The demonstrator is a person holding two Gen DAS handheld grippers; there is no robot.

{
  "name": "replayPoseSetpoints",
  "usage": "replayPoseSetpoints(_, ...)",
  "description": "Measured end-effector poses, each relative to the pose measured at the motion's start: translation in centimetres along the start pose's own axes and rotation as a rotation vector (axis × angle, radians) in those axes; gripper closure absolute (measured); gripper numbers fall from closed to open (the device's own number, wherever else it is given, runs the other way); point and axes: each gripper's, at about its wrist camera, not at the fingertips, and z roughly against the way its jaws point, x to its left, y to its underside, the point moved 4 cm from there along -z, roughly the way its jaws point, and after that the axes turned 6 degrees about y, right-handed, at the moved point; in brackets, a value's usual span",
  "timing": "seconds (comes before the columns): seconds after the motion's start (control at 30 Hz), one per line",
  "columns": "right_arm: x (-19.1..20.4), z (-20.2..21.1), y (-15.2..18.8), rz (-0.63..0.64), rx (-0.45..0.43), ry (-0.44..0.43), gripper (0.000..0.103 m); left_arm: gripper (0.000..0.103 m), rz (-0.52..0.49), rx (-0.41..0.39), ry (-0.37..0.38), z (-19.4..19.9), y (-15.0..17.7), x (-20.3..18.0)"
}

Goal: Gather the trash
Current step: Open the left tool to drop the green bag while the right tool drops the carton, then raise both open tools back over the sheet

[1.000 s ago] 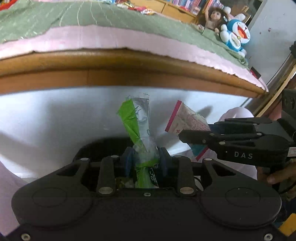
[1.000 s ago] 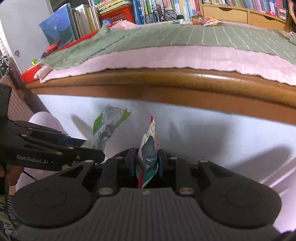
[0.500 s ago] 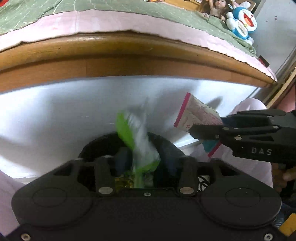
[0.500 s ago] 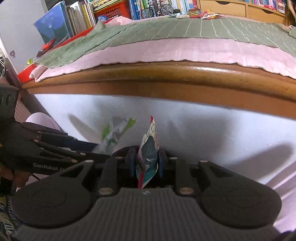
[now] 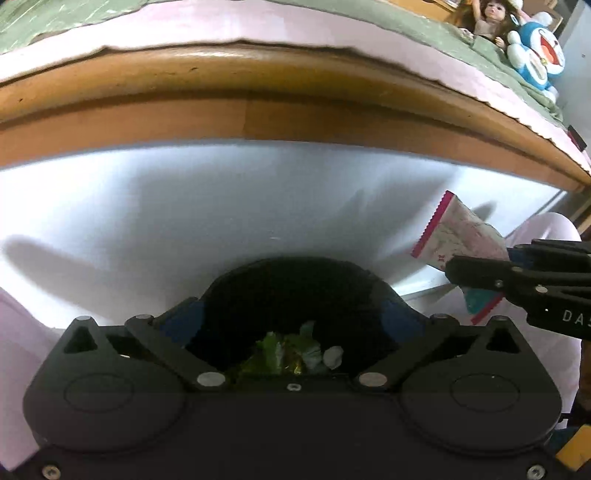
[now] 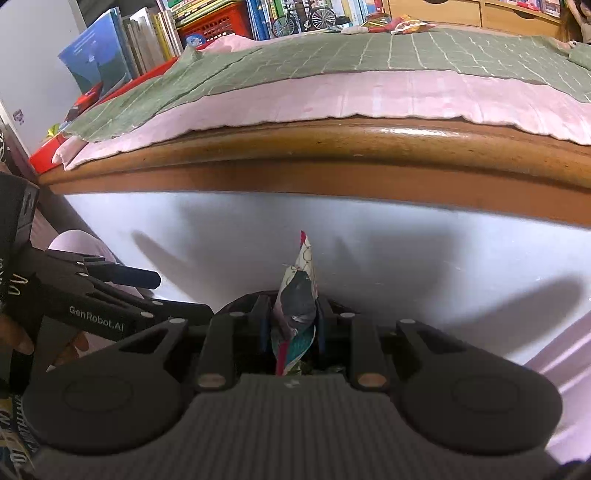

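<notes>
At the bottom centre of the left wrist view, the left gripper (image 5: 291, 317) hangs over a dark bin (image 5: 295, 295), its jaws opening wide with nothing between them. Crumpled green wrappers (image 5: 284, 356) lie inside the bin, low in the frame. The right wrist view hides that trash behind the right gripper (image 6: 291, 328); only a sliver of the bin shows there. What it shows instead is the right jaws pressed together, pinching a pink-edged snack packet (image 6: 297, 295) that stands upright at centre frame. The left view sees the same packet side-on at the right edge. The right view also takes in more wrappers (image 6: 399, 26) on the green bed cover (image 6: 332, 55) at the top of the frame, and books (image 6: 147, 44) at upper left. The left view alone shows a doll (image 5: 487, 18) and a blue plush toy (image 5: 539, 55) at upper right.

A second ago the left jaws pinched a green and silver wrapper upright; it has dropped from them into the bin. The right grip is unchanged.
</notes>
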Motion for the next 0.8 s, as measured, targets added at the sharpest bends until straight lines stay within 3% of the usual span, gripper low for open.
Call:
replayPoseSetpoints(0.2,0.3,-0.2,0.1,0.009,0.007,-0.013,0.073,0.000,0.015,-0.005,-0.001,0.1,0.1,0.1)
replayPoseSetpoints(0.3,0.6,-0.4,0.1,0.012,0.011,-0.023,0.067,0.000,0.017,-0.010,-0.003,0.3,0.2,0.0)
replayPoseSetpoints(0.37,0.8,-0.4,0.1,0.032,0.009,-0.017,0.047,0.000,0.019,-0.010,-0.004,0.4,0.2,0.2)
replayPoseSetpoints(0.43,1.0,-0.5,0.1,0.052,0.006,-0.008,0.011,0.000,0.025,-0.014,-0.009,0.4,0.2,0.3)
replayPoseSetpoints(0.47,1.0,-0.5,0.1,0.053,0.001,0.004,0.007,0.000,0.024,-0.015,-0.010,0.5,0.2,0.3)
replayPoseSetpoints(0.57,1.1,-0.5,0.0,0.064,-0.003,0.025,0.001,0.000,0.023,-0.011,-0.010,0.5,0.3,0.3)
replayPoseSetpoints(0.8,0.3,-0.6,0.0,0.024,0.008,0.025,0.000,0.000,0.020,-0.001,-0.014,0.3,0.2,0.0)
